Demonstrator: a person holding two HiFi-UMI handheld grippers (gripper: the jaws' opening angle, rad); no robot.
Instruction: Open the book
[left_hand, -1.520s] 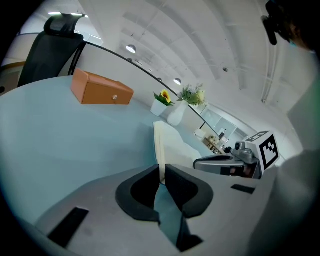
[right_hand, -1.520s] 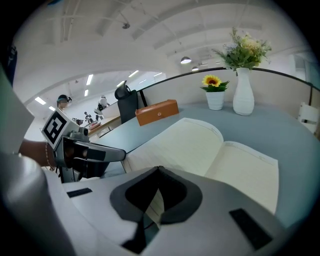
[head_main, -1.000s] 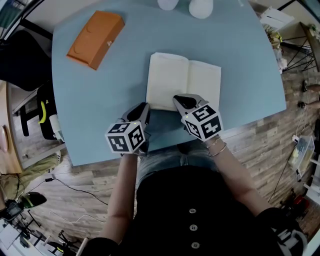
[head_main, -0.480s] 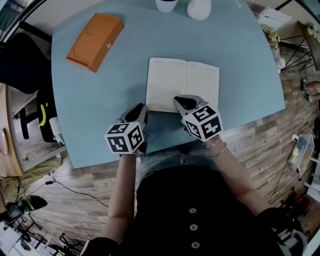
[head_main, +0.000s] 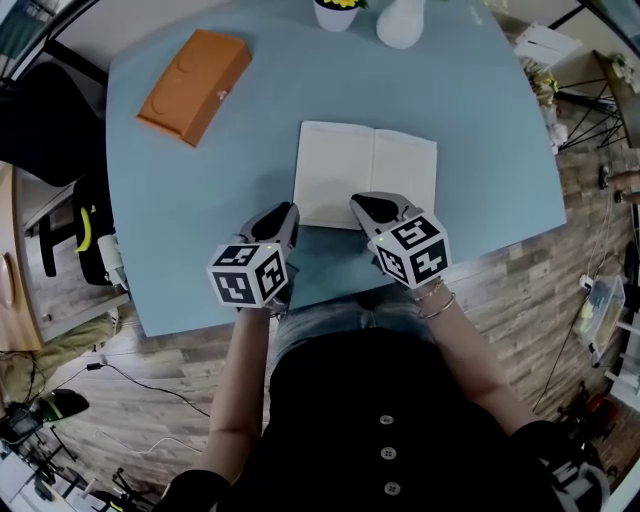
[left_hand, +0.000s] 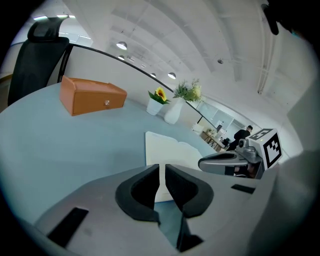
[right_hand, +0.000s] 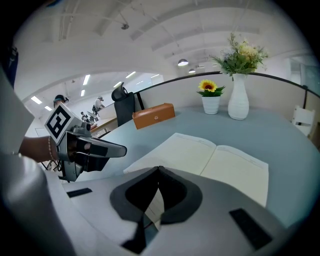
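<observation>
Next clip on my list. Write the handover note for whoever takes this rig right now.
Left tongs: shut, empty, by the near left corner of the book.
Right tongs: shut, empty, over its near edge.
The book lies open and flat, blank pages up, mid-table; orange box at the far left.
Done: book is open.
Left: probably only drawing both tongs clear.

A pale blue table (head_main: 170, 230) stands on a wood-plank floor (head_main: 160, 410), with a black office chair (head_main: 45, 110) at its far left corner. Round lights (right_hand: 183, 62) glow in the white ceiling (right_hand: 150, 25) overhead, and dark cables (head_main: 120, 368) trail over the floor at the left
</observation>
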